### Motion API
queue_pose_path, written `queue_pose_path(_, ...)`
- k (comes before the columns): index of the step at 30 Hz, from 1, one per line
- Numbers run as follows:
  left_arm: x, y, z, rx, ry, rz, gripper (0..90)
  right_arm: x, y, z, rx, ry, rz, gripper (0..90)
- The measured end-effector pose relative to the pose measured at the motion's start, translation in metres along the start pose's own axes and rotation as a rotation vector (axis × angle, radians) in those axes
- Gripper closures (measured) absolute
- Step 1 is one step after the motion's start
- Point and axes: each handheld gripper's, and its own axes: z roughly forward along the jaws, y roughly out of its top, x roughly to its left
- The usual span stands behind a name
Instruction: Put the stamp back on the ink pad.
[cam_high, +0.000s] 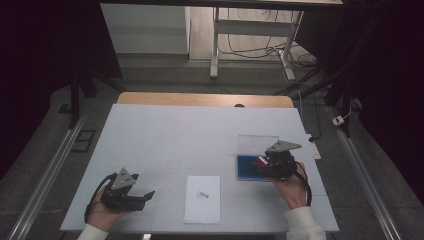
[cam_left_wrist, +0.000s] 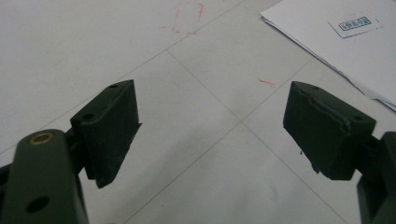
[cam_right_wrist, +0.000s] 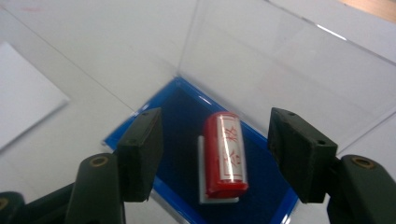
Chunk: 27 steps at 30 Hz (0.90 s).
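In the right gripper view the right gripper (cam_right_wrist: 215, 154) hangs with its jaws apart on either side of a red stamp (cam_right_wrist: 225, 156), which lies at frame centre on a blue pad (cam_right_wrist: 184, 126) inside a clear box (cam_right_wrist: 280, 60). A skewed close could roll the stamp (it looks glossy) or knock the box's wall. The left gripper (cam_left_wrist: 210, 130), jaws apart, hovers over the table (cam_left_wrist: 93, 42) near a paper sheet (cam_left_wrist: 327, 42).

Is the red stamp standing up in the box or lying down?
Lying down: the red stamp rests on its side on the blue base, between the right hand-held gripper's open jaws.
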Motion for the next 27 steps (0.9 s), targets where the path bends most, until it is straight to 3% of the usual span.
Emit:
queue_pose_path(2, 0.0, 0.0, -0.001, -0.005, -0.001, -0.004, 18.7, 0.001, -0.002, -0.004, -0.023, 0.014, 0.0, 34.4)
queue_pose_path(5, 0.001, 0.0, -0.002, -0.012, -0.003, -0.012, 18.6, 0.003, -0.007, -0.014, -0.076, 0.076, 0.017, 34.5)
queue_pose_path(9, 0.0, -0.001, -0.003, -0.023, -0.003, -0.022, 18.4, 0.004, -0.019, -0.031, -0.122, 0.11, 0.006, 34.5)
queue_pose_path(27, -0.011, -0.006, -0.005, -0.033, -0.007, -0.024, 18.1, 0.006, -0.081, -0.054, -0.144, 0.086, -0.084, 34.6)
